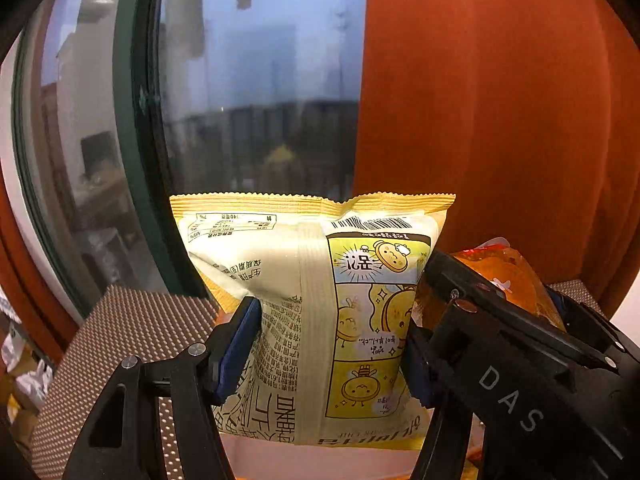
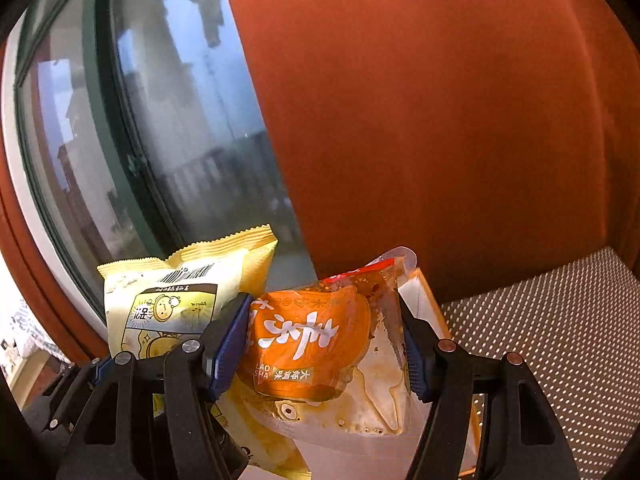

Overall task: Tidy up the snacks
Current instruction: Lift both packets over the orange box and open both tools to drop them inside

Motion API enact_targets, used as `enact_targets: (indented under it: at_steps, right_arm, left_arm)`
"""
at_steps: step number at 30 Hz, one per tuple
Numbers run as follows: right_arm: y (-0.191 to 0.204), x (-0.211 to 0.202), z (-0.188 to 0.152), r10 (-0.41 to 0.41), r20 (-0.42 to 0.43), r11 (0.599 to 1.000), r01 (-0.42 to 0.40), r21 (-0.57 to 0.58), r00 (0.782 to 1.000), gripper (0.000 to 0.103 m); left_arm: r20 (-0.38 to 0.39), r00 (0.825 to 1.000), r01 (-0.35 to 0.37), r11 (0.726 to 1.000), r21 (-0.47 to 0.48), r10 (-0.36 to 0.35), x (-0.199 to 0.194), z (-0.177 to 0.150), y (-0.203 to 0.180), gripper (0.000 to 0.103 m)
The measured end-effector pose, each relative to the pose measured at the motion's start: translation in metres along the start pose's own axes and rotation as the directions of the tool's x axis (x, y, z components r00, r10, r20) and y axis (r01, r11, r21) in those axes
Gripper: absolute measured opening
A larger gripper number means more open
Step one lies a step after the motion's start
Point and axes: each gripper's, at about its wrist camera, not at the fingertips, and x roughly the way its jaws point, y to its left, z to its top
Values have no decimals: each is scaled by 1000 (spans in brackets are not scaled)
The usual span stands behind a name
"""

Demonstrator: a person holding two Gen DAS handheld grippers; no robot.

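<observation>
Two grips hold: left gripper (image 1: 332, 344) clamps the yellow snack bag (image 1: 316, 312), right gripper (image 2: 324, 344), at its 3 o'clock, clamps the orange sauce pouch (image 2: 316, 344); keep both upright, apart, squeezed lightly.

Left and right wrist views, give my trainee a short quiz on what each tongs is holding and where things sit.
1. True or false: the left tongs grip the pale yellow cartoon-printed snack bag.
2. Which packet do the right tongs hold: A, a green box; B, the orange-labelled clear sauce pouch; C, a blue can?
3. Fill in: behind both packets hangs a rust-orange ____ beside the green-framed window.

Key: 1 true. 2 B. 3 curtain.
</observation>
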Motion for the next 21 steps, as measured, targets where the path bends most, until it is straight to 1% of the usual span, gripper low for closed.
enact_targets:
  at_steps: [4, 7, 8, 12, 13, 15, 16, 17, 18, 19, 21]
  right_arm:
    - [-1, 32, -5, -27, -81, 1000, 27, -7, 996, 69]
    - [0, 54, -10, -45, -145, 999, 43, -14, 988, 69]
    - [-1, 61, -14, -57, -169, 998, 56, -12, 984, 69]
    - [-6, 78, -25, -64, -227, 998, 68, 11, 972, 69]
    - [-6, 83, -24, -64, -238, 997, 69, 15, 969, 69]
    - [-3, 96, -25, -72, -268, 997, 79, 19, 961, 69]
    - [-4, 99, -27, -73, -287, 997, 81, 18, 955, 69]
    - [-3, 99, -28, -72, -298, 996, 82, 19, 952, 71]
    - [-2, 98, -28, -87, -302, 995, 95, 12, 949, 72]
    - [0, 98, -27, -96, -302, 995, 103, 8, 948, 74]
    - [7, 94, -28, -104, -300, 994, 106, -11, 948, 80]
  left_arm:
    - [-92, 996, 10, 999, -33, -13, 34, -4, 9, 66]
    - [-158, 987, 23, 998, -58, -32, 59, -8, 14, 66]
    - [-177, 984, 24, 998, -61, -34, 66, -10, 15, 66]
    - [-235, 972, 11, 999, -49, -22, 86, -19, 14, 67]
    - [-256, 967, 3, 999, -44, -14, 92, -21, 14, 68]
    - [-291, 957, 7, 999, -51, -22, 99, -23, 12, 75]
    - [-311, 950, 11, 998, -64, -31, 103, -24, 13, 81]
    - [-324, 945, 3, 997, -78, -28, 105, -25, 15, 83]
    - [-330, 943, 5, 996, -91, -35, 107, -26, 18, 83]
    - [-329, 944, 7, 995, -98, -39, 107, -27, 22, 83]
    - [-309, 951, -2, 996, -85, -25, 104, -25, 20, 83]
